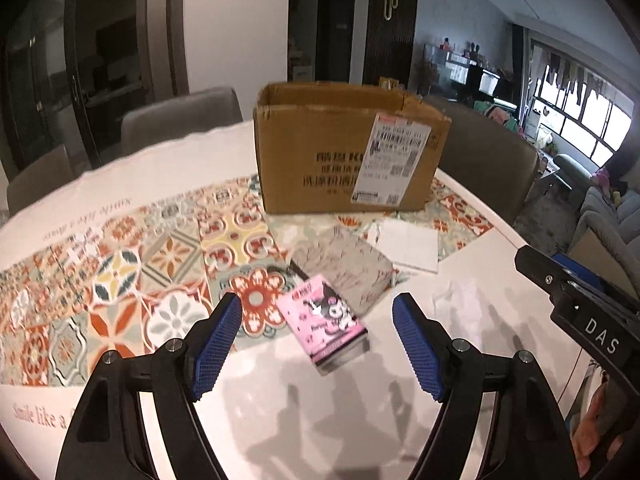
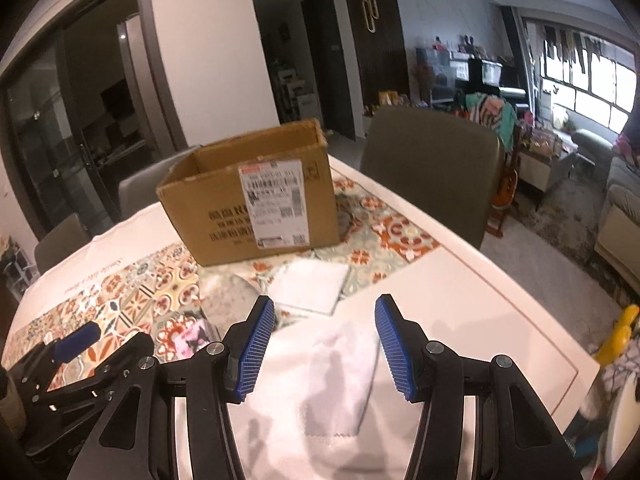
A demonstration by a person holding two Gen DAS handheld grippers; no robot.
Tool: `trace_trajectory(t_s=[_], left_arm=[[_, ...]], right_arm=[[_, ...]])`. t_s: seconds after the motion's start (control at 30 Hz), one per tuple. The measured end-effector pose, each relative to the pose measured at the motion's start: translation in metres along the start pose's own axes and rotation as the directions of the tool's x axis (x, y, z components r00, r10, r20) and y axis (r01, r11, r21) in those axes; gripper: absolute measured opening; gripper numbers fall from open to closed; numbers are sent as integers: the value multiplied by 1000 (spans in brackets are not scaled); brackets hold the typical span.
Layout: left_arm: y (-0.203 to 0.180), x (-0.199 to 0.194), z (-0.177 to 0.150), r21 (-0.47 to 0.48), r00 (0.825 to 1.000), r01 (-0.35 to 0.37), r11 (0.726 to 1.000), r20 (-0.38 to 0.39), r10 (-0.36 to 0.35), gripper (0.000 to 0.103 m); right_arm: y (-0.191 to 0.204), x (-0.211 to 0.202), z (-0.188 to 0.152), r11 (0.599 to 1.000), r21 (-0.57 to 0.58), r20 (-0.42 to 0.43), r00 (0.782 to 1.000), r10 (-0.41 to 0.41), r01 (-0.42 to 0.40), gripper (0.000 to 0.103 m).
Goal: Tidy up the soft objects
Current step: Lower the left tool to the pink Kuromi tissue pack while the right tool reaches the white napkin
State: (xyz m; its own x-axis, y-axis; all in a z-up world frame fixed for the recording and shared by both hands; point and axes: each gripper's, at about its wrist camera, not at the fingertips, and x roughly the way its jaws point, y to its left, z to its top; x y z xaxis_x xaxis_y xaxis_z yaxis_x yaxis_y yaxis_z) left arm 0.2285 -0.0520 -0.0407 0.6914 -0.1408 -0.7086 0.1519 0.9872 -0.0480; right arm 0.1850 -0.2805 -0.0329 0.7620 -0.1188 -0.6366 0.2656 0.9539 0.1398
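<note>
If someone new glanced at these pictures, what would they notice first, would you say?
Probably the open brown cardboard box with its white shipping label, standing at the far end of the colourful tiled table mat. Next, the pink cartoon-printed packet lying between the fingers of the open left claw.

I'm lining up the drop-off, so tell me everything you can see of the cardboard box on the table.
The cardboard box is brown corrugated card, standing upright on the patterned tablecloth toward the table's far side. Its top is open; no contents show from either wrist view. The near face carries a white shipping label with barcodes, tilted slightly, and dark printed characters too blurred to read. The top rim looks creased and torn near the right corner. Neither gripper touches it; a grey patterned pack and a white folded item lie in front.
</note>
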Motion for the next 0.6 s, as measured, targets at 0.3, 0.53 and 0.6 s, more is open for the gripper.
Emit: trace_trajectory(t_s=[0.3, 0.53, 0.6], left_arm=[[0, 25, -17, -22, 996, 32, 999, -80, -34, 79], [2, 41, -24, -42, 993, 42, 998, -110, -46, 82], [2, 45, -24, -56, 992, 43, 998, -113, -49, 82]], right_arm=[[-7, 22, -27, 999, 33, -102, 994, -26, 29, 54], [-13, 39, -41, 997, 53, -163, 986, -40, 49, 54], [-14, 44, -44, 997, 58, -176, 983, -44, 55, 54]])
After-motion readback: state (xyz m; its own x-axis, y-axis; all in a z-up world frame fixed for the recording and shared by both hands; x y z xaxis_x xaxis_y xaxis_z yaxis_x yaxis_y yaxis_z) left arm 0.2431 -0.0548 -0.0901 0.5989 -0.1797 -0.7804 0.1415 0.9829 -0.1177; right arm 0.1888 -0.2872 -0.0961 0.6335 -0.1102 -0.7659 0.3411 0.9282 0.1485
